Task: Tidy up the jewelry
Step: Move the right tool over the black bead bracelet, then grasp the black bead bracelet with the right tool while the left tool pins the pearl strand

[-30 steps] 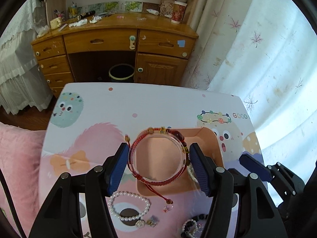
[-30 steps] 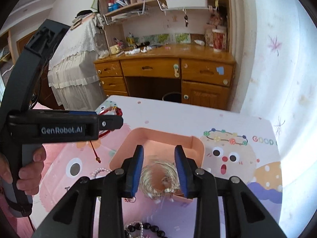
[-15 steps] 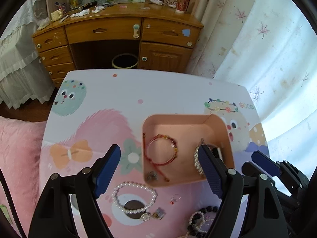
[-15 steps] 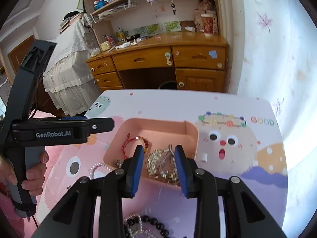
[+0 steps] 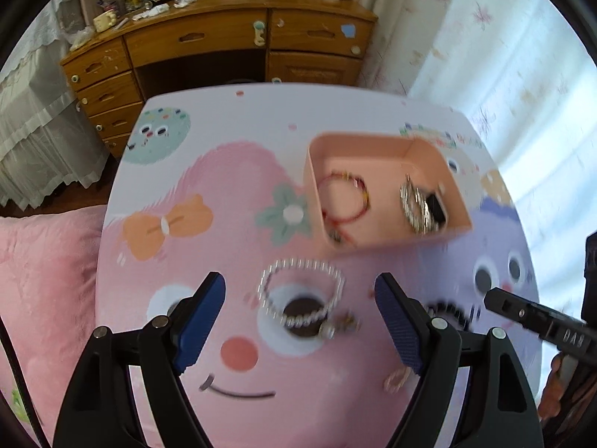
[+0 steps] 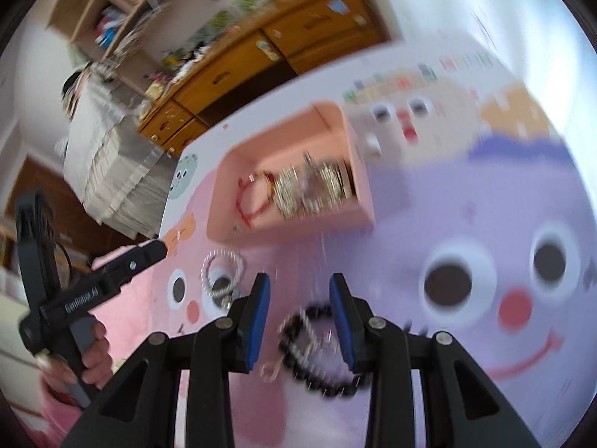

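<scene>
A pink tray (image 5: 388, 142) sits on the cartoon-print table and holds a red cord bracelet (image 5: 345, 199) and a silver chain bundle (image 5: 416, 205). My left gripper (image 5: 300, 315) is open and empty above a pearl bracelet (image 5: 300, 291) lying on the table. My right gripper (image 6: 300, 310) is open, with a black bead bracelet (image 6: 317, 351) on the table between its fingers. The tray (image 6: 358, 171), red bracelet (image 6: 255, 196), silver bundle (image 6: 311, 186) and pearl bracelet (image 6: 222, 272) also show in the blurred right wrist view.
A small pink ring (image 5: 395, 379) lies on the table near my left gripper's right finger. A wooden desk (image 5: 224, 37) stands beyond the table, a pink cushion (image 5: 44, 298) to the left and a curtain (image 5: 503, 56) to the right.
My left gripper opened and dropped the red bracelet into the tray, then drew back over the pearl bracelet. My right gripper left the tray and moved down over the black bead bracelet.
</scene>
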The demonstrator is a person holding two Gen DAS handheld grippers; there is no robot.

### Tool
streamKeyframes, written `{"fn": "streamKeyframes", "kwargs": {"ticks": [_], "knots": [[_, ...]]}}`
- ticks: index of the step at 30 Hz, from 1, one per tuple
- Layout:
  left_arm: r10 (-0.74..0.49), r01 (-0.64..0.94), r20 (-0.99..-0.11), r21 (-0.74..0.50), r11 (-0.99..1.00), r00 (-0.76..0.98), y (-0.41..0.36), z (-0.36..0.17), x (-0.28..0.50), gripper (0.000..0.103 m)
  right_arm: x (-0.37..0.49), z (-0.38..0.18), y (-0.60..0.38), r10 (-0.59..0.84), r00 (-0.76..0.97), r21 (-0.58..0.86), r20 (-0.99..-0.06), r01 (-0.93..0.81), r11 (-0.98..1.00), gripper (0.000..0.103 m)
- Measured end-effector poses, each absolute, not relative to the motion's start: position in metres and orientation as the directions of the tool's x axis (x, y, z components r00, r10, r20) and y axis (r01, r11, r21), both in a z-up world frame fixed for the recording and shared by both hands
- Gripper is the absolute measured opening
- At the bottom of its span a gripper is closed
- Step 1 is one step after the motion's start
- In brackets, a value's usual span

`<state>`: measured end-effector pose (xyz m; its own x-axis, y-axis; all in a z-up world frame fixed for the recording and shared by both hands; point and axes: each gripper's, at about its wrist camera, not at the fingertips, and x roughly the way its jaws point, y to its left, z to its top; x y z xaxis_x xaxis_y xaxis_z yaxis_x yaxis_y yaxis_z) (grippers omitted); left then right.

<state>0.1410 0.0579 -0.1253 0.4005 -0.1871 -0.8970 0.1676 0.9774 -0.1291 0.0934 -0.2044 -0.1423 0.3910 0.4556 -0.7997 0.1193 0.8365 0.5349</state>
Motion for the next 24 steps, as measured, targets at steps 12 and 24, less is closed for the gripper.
{"fn": "streamKeyframes", "kwargs": {"ticks": [12, 24], "knots": [[-0.323, 0.542, -0.904, -0.129, 0.831, 0.28, 0.021, -0.16, 0.073, 0.081, 0.027, -0.175, -0.2, 0.426, 0.335, 0.535, -0.84, 0.387, 0.751, 0.033], [-0.413, 0.727, -0.86, -0.073, 0.683, 0.301, -0.024, -0.184, 0.045, 0.069, 0.022, -0.196, -0.204, 0.343, 0.395, 0.517, -0.852, 0.534, 0.669, 0.033]]}}
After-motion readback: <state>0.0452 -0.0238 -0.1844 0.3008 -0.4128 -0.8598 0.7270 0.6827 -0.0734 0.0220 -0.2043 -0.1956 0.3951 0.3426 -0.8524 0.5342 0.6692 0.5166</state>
